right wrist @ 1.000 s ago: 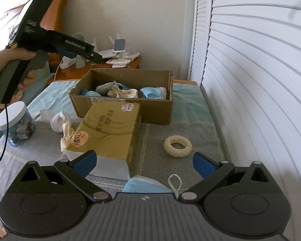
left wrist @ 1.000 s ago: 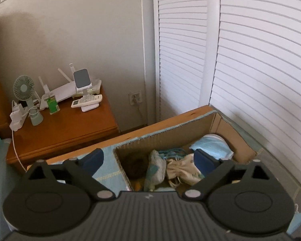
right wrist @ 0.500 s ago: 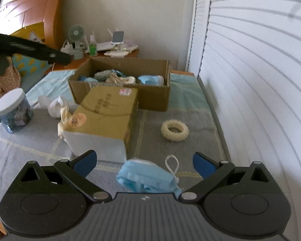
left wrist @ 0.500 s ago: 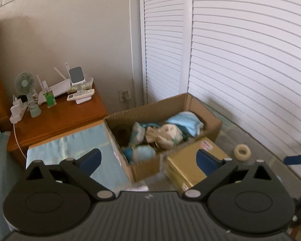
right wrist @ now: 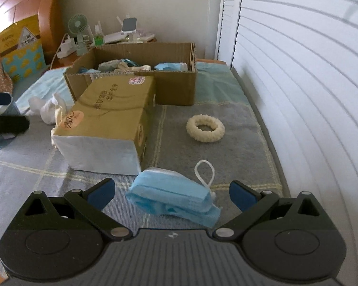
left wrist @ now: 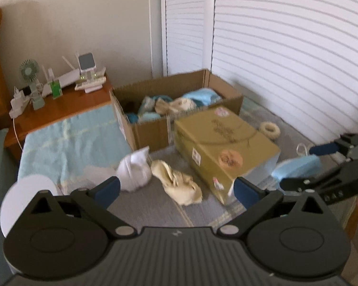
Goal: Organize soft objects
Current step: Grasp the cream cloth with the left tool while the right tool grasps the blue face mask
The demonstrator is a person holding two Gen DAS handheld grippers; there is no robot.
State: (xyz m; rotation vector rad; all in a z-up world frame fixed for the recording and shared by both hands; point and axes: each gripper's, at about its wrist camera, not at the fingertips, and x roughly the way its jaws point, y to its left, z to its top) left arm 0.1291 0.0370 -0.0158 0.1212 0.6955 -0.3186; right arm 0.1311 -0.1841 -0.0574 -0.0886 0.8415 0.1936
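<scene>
Right claw point(right wrist: 170, 191) spread, blue face mask point(right wrist: 173, 197) between pads at lower centre, untouched. Left claw point(left wrist: 176, 188) spread, empty.

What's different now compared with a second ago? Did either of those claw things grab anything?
The left gripper has swung back from over the cardboard box toward the white cloth and cream cloth, its jaws just opening wider, empty. The right gripper sank toward the blue mask, open, not gripping. Tissue box and ring stayed put.

Only "DAS" reads clearly, on the right hand-held gripper point(left wrist: 322, 164); the yellow carton's point(right wrist: 112, 109) print stays illegible.
</scene>
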